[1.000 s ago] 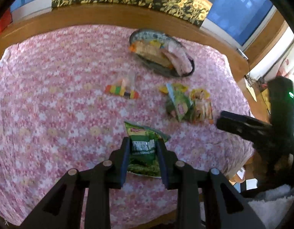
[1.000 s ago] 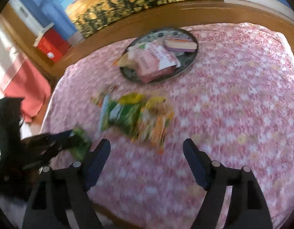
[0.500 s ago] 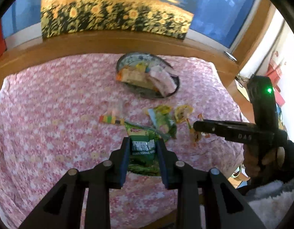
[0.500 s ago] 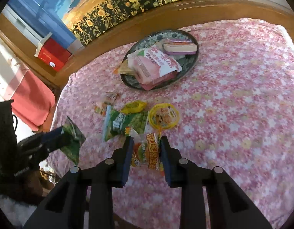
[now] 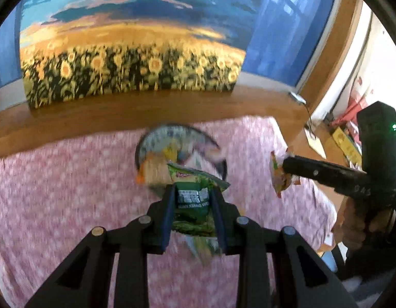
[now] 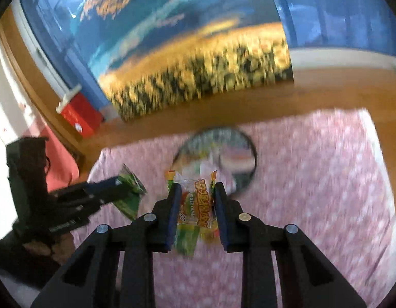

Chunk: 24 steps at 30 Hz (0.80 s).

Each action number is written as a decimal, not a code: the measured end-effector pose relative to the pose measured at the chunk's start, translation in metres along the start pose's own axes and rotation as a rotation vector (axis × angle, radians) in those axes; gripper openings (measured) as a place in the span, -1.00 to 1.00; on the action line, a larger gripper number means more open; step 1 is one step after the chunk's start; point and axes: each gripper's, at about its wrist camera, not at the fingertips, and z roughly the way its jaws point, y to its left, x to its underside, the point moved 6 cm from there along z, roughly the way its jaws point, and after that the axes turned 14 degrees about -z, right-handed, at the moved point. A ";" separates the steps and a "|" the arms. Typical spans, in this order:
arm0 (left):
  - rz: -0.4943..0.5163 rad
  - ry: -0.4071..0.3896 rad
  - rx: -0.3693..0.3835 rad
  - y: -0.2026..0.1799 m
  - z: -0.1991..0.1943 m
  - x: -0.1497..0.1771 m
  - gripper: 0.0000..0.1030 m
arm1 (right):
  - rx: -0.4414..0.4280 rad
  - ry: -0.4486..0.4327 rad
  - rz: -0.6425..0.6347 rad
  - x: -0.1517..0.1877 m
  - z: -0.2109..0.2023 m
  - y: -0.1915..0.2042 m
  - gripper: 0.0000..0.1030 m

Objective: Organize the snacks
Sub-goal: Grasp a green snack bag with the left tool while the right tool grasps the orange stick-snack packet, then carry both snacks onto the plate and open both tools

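The bench (image 5: 56, 179) is covered by a pink cloth (image 6: 313, 179) printed with small white flowers, which reaches the bench's edges on the near and side margins. Beyond the cloth's far edge a strip of bare brown wood (image 5: 121, 118) shows. On the cloth, toward its far side, lies a round dark-rimmed plate (image 6: 252, 151) with several snack packets heaped on it, too blurred to tell apart.
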 end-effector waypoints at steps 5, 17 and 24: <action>-0.005 0.030 -0.012 0.006 0.033 -0.014 -0.44 | 0.011 0.038 -0.014 -0.027 0.041 -0.019 -0.48; -0.193 0.147 0.016 0.046 0.108 -0.048 -0.44 | -0.016 0.181 0.001 -0.058 0.162 -0.065 -0.48; -0.394 0.174 0.055 0.076 0.135 -0.055 -0.39 | -0.026 0.246 -0.049 -0.064 0.203 -0.070 -0.46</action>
